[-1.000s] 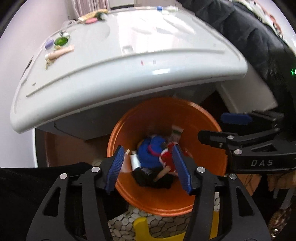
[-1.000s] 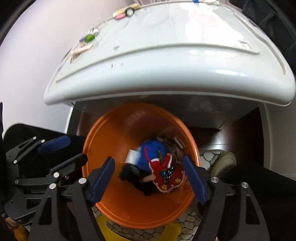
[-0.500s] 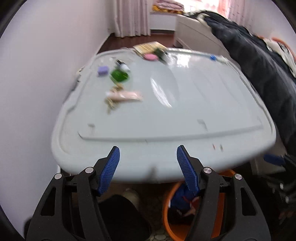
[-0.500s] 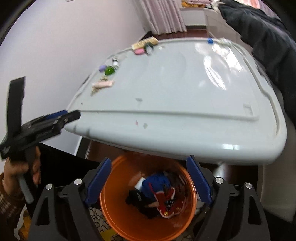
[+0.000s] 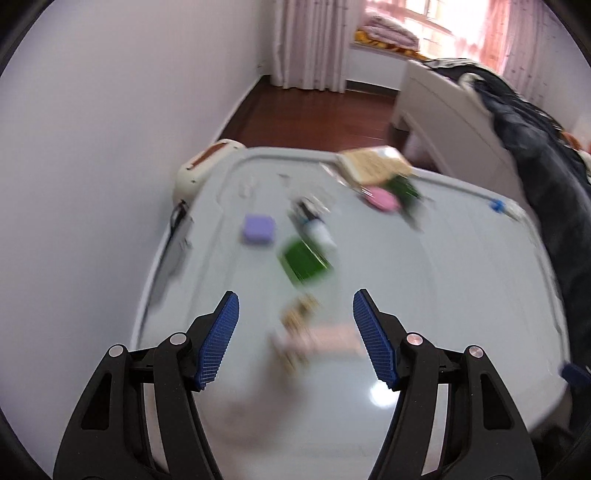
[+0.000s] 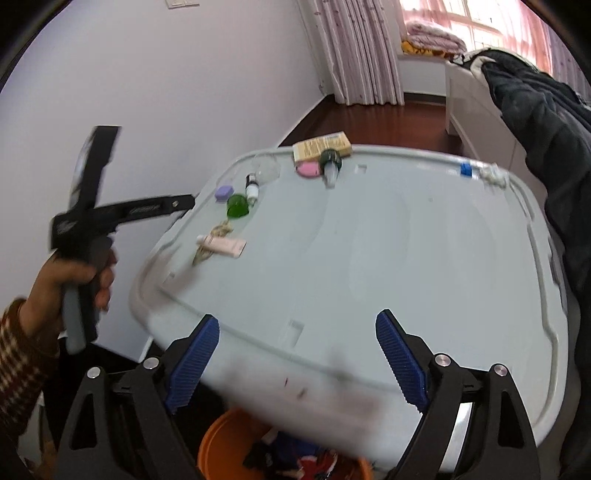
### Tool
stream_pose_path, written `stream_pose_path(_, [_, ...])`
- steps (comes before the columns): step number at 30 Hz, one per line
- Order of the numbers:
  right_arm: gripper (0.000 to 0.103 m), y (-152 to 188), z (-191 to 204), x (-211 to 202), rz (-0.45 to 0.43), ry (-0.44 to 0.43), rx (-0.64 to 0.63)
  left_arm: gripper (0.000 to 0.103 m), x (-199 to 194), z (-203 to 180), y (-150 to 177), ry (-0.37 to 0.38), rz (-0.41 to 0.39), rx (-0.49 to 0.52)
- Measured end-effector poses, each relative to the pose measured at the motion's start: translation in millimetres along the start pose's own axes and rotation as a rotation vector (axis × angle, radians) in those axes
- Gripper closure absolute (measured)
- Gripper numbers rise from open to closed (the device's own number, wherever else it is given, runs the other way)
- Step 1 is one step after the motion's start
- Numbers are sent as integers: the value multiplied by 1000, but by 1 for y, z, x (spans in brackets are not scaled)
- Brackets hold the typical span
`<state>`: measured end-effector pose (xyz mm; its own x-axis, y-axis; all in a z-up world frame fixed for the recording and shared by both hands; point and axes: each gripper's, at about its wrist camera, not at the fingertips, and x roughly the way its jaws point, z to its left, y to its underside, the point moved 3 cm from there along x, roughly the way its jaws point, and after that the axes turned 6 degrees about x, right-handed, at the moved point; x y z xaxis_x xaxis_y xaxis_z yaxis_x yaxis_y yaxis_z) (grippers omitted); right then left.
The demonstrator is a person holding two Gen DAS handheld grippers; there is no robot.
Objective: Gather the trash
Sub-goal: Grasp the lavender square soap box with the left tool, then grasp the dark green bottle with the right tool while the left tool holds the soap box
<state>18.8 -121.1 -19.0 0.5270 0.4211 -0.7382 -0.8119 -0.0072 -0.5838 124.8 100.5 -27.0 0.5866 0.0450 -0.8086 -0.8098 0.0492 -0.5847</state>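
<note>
Beyond the spread, empty left hand-held gripper point(image 5: 293, 334) a pink tube point(image 5: 325, 338) lies on the desk point(image 5: 443, 295). Right hand-held gripper point(image 6: 297, 356), jaws opening and empty, hangs above the orange bin point(image 6: 221, 446).

Daylight pours in pink through the curtained window point(image 5: 436, 18), blown out there. I see a small glare spot on the pale table point(image 5: 480, 295). My left view smears the clutter with motion blur (worst near centre); both views bow at dark rounded edges.
</note>
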Motion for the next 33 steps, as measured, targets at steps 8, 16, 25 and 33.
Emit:
stream_pose_path(8, [16,3,-17,31,70,-32,57,46,87,33,-35,-100,88,-17])
stream_pose_path(16, [15,6,-8,32,75,-49,32,46,106,23,-39,-75,94,7])
stream_pose_path(25, [14,5,-5,36,79,-34,13,68,103,30,-33,-100,62,2])
stream_pose_path(33, [13,-60,-4,61,33,-14,-73,68,10,15,-11,-13,-14,-15])
